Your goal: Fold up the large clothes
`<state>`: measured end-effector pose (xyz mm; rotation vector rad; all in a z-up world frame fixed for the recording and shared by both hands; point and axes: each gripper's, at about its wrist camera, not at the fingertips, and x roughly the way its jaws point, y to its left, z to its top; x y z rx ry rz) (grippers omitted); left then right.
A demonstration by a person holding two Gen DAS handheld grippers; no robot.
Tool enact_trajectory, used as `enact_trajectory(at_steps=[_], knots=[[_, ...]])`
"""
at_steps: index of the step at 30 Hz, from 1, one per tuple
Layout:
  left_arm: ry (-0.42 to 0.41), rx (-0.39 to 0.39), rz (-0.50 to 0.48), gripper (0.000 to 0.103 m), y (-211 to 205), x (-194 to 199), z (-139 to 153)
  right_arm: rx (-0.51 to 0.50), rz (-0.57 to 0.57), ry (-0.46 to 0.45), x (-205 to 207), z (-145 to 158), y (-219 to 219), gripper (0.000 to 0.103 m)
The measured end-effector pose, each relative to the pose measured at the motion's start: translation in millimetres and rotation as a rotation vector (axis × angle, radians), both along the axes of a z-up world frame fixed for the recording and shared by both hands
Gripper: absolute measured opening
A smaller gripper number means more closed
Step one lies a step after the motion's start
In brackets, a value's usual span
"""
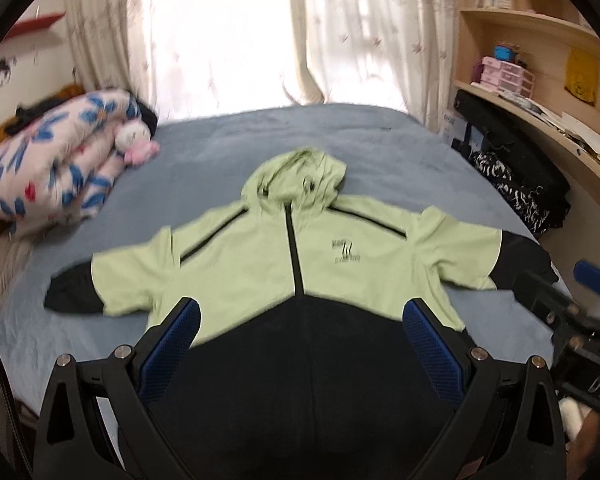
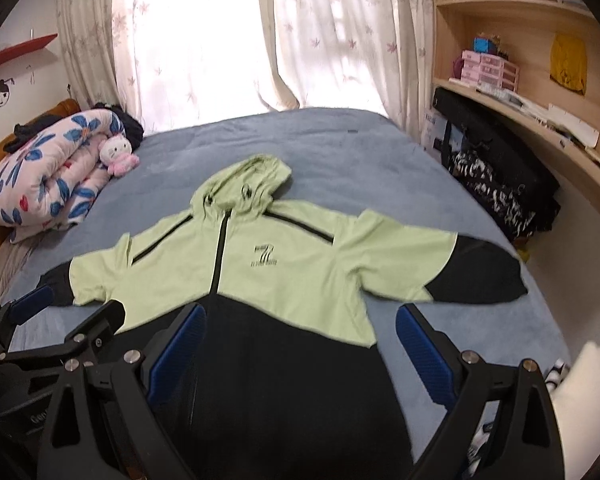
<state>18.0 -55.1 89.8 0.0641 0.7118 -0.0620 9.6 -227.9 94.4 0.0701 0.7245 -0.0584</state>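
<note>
A hooded jacket, light green on top and black below with black cuffs, lies flat and face up on the blue-grey bed, both sleeves spread out and the hood toward the window. My left gripper hovers open above the black lower half, nothing between its blue pads. Over the jacket's lower right edge, my right gripper is open and empty too. Each gripper shows in the other's view: the right gripper at the right sleeve side, the left gripper at the left sleeve side.
A rolled floral quilt with a pink plush toy lies at the bed's far left. Curtains cover the window behind. Wooden shelves and dark bags stand along the right side.
</note>
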Motion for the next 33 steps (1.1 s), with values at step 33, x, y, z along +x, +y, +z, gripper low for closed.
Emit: enact_trajectory(at_steps=[33], knots=[[0.103,0.008,-0.173,0.101,-218.8,210.0,-99.9,0.070,-0.536,0.543,196.6,-157.2,-404.1,0.096]])
